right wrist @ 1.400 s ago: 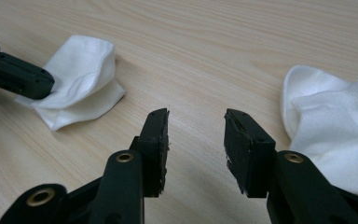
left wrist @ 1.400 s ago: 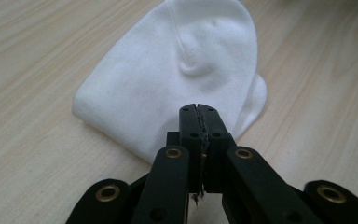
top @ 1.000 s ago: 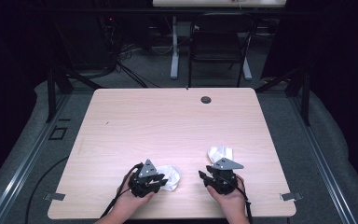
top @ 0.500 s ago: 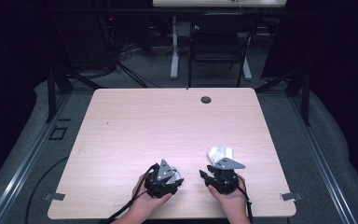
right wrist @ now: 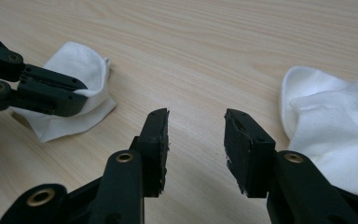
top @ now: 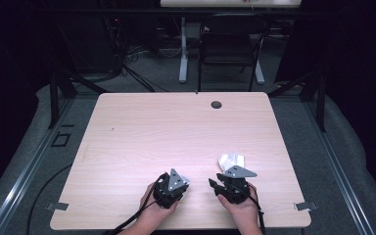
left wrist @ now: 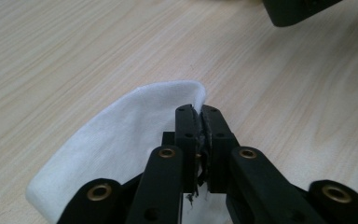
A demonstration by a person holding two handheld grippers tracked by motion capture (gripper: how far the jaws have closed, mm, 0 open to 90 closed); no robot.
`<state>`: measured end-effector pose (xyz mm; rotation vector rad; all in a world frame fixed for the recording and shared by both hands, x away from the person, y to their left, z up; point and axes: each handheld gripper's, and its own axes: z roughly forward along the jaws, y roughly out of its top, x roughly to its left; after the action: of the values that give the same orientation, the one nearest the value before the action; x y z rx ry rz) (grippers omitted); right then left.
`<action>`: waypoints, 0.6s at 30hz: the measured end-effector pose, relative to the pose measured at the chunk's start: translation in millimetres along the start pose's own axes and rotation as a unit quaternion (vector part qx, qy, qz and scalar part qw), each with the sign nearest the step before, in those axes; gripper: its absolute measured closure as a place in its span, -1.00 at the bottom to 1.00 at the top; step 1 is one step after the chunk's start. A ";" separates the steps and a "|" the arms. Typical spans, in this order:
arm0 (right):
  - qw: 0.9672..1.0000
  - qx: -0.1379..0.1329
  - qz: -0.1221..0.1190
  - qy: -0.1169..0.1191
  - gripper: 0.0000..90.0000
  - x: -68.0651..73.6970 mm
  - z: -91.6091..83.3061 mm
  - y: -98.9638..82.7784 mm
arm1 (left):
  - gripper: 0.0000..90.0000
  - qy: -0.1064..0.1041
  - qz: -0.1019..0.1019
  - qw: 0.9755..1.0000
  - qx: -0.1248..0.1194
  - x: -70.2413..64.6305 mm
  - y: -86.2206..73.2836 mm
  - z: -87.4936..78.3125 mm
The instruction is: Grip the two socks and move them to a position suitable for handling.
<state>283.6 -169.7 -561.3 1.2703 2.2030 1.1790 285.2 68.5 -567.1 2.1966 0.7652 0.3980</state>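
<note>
While both grippers sit at the near edge of the table (top: pixel 127 127), two white socks lie apart on it, one by each gripper; the work in hand looks like gathering them into a pair.

Left gripper (left wrist: pixel 200 122): jaws together, having just closed, clamped on the rim of the left sock (left wrist: pixel 126 135). The right gripper view shows the same pinch from the side (right wrist: pixel 77 100).

Left sock, place: its edge is caught between the left jaws; the rest curves away to one side of them and rests on the wood (right wrist: pixel 70 93).

Why held so: a pinch on the thin rim gives a firm hold on limp cloth; judged, it readies the sock to be lifted or dragged toward the other one.

Right gripper (right wrist: pixel 196 133): jaws apart, nothing between them but bare wood; pads touch no cloth.

Right sock (right wrist: pixel 340 135): lies just beside the outer side of the right-hand jaw, not between the jaws, partly bunched. In the high view it lies just beyond the right gripper (top: pixel 231 160).

Why open: judged, the right hand waits ready for its own pick.

Far field: a small dark round hole (top: pixel 216 104) near the far edge of the table, well apart from both jaws.
</note>
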 end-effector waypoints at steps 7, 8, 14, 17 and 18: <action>0.999 0.012 -0.012 0.037 0.55 16.8 10.3 3.0 | 0.99 -0.028 -0.042 0.998 -0.037 16.1 -0.8 -22.7; 0.999 0.017 -0.022 0.043 0.58 21.6 13.3 5.2 | 0.99 -0.028 -0.049 0.997 -0.044 18.1 -0.9 -25.6; 0.992 0.049 -0.084 0.075 0.84 52.7 33.2 17.2 | 0.99 -0.024 -0.056 0.996 -0.058 28.7 -2.9 -43.6; 0.991 0.053 -0.078 0.090 0.86 62.0 45.5 18.2 | 0.99 -0.026 -0.064 0.996 -0.065 35.6 -5.5 -50.0; 0.992 0.050 -0.072 0.096 0.85 64.3 48.9 19.0 | 0.99 -0.026 -0.067 0.995 -0.069 37.5 -6.7 -51.9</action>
<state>289.9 -87.3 -568.5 1.0514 2.4749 1.1902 285.8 125.0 -536.3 2.0067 0.8261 0.3152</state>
